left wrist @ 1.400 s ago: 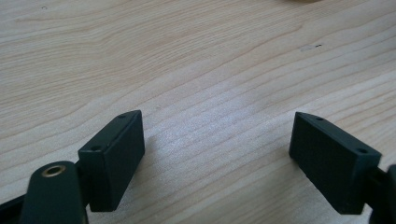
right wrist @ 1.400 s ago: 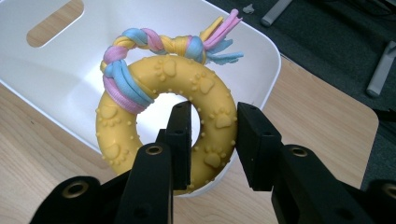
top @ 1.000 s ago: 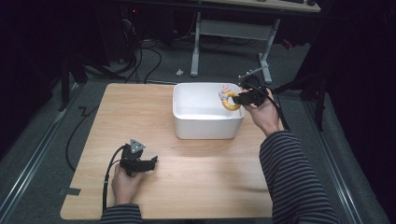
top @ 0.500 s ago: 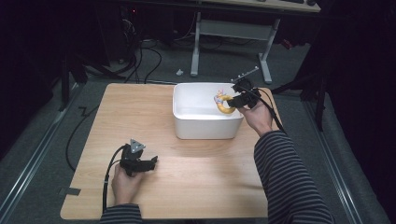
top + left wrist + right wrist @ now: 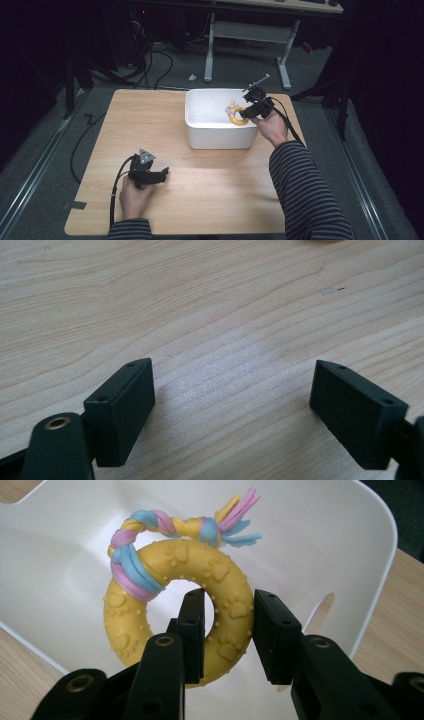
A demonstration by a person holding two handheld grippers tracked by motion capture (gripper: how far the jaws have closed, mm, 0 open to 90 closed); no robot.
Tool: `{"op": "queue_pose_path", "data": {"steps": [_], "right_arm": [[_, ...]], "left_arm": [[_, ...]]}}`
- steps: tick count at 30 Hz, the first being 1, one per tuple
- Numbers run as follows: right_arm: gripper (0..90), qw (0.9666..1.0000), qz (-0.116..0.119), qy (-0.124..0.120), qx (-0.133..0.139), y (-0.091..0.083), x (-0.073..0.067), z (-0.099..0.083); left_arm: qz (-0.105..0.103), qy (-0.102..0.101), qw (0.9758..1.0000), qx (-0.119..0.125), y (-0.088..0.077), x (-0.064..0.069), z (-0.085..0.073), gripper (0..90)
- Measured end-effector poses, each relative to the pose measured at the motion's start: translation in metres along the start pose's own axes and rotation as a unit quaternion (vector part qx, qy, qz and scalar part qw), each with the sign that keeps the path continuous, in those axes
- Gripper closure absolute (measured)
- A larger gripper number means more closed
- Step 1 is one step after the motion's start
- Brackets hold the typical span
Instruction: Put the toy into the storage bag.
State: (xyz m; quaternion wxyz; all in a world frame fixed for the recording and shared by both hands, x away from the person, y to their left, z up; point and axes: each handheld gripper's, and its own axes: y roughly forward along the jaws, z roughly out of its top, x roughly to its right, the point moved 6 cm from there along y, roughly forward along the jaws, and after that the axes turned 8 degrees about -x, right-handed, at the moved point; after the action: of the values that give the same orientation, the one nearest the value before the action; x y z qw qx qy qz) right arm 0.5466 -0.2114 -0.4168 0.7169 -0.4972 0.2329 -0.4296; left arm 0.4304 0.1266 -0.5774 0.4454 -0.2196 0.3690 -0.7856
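- Yellow rubber ring (image 5: 175, 625), stamped with paw prints and tied with a pink-and-blue braided rope (image 5: 165, 525), sits clamped in the right hand-held gripper (image 5: 227, 630): one jaw passes through the ring's hole and the other presses on its outer edge, so the band is pinched across its thickness.
- In the high view the ring (image 5: 237, 115) hangs over the right end of the white tub (image 5: 215, 137), inside the rim and clear of the floor of the tub as far as I can judge.
- The ring extends toward 12 o'clock from the jaws in the right gripper view, its flat face turned to the camera and the rope knot at the far top.
- The tub's floor lies straight below the ring, so my guess is that the coming move is a release or a short lowering, with no sideways travel needed.
- The left hand-held gripper (image 5: 147, 174) rests on the wooden tabletop (image 5: 150, 120) at about 7 o'clock from the tub, well apart from it; its jaws stand wide with nothing between them but bare wood.
- The right hand is plainly the one at the tub.
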Motion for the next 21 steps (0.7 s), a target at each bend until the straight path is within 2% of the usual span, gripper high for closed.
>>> {"op": "queue_pose_path", "data": {"steps": [21], "right_arm": [[68.2, 0.9991, 0.011, -0.03, -0.026, 0.011, -0.016, -0.003]], "left_arm": [[0.0, 0.0, 1.0, 0.0, 0.0, 0.0, 0.0, 18.5]]}}
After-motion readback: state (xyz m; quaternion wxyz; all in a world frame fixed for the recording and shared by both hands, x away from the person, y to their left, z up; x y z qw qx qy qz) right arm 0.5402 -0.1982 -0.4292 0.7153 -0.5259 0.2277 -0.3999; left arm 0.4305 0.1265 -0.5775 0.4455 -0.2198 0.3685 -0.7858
